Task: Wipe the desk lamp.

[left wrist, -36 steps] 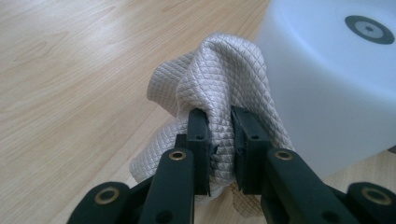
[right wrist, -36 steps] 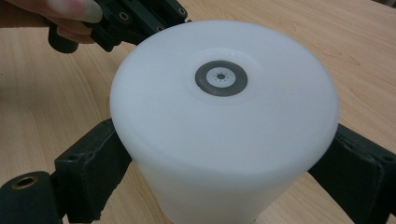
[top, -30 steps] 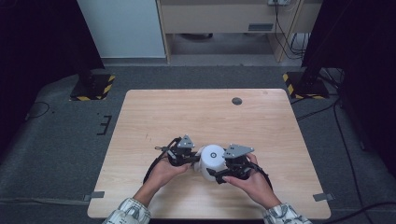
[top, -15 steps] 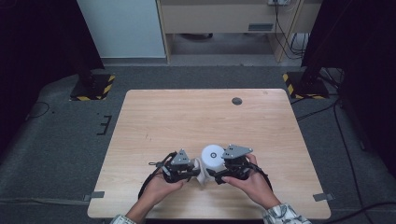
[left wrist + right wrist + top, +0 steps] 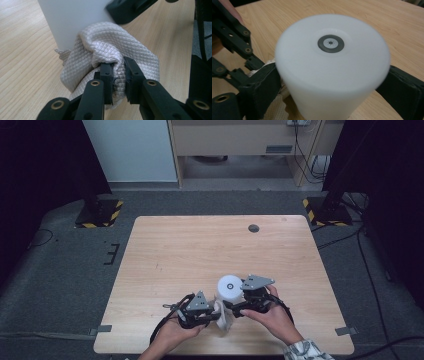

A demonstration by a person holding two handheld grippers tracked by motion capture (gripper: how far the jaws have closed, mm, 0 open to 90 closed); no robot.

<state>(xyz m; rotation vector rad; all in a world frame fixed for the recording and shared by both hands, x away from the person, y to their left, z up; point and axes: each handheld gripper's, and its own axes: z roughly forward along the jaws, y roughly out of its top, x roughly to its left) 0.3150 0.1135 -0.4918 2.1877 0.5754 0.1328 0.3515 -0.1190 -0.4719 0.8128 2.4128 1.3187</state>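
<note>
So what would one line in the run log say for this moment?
left gripper: shut on cloth | right gripper: shut on white cylinder | cloth touches cylinder's base

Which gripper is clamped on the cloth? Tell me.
The left gripper: its jaws pinch the bunched quilted cloth. The right gripper instead grips the white cylinder.

Light wooden table [image 5: 200,250], grey carpet floor [image 5: 65,270], pale cabinet [image 5: 132,150], dim room

Bare table [image 5: 200,250] ahead, white cylinder [image 5: 229,287] blocking cloth [image 5: 223,316]
</note>
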